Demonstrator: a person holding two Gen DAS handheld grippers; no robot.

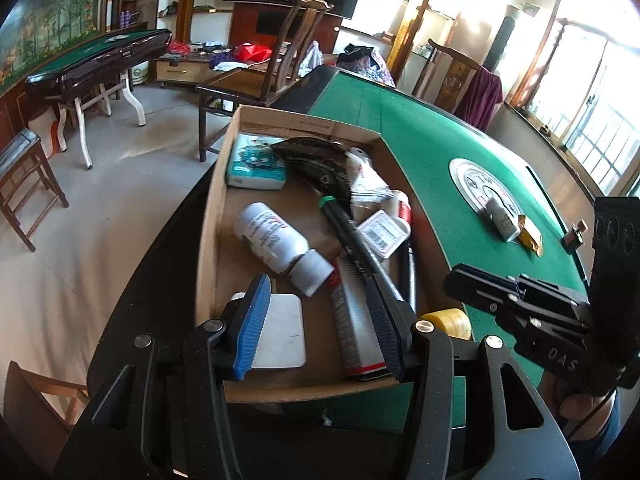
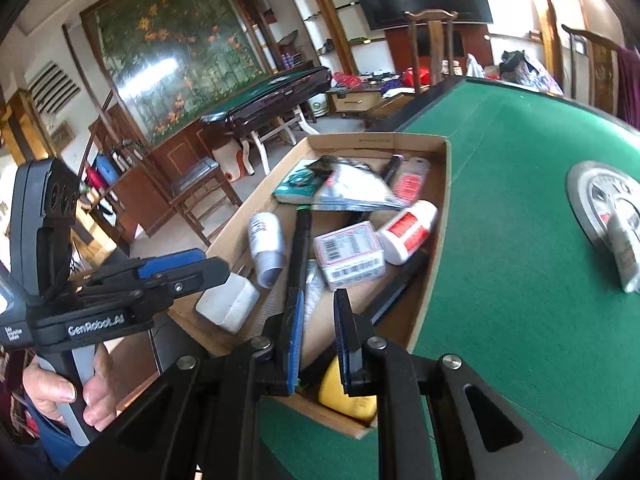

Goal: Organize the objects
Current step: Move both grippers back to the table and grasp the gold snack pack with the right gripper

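Box [image 1: 224,184] of clutter below left tool [image 1: 316,320]; tool empty.

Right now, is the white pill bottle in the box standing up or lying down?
Lying down. The white pill bottle rests on its side on the floor of the cardboard box, cap end toward the camera, label facing up.

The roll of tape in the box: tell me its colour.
Yellow roll of tape, clearest in the left wrist view.
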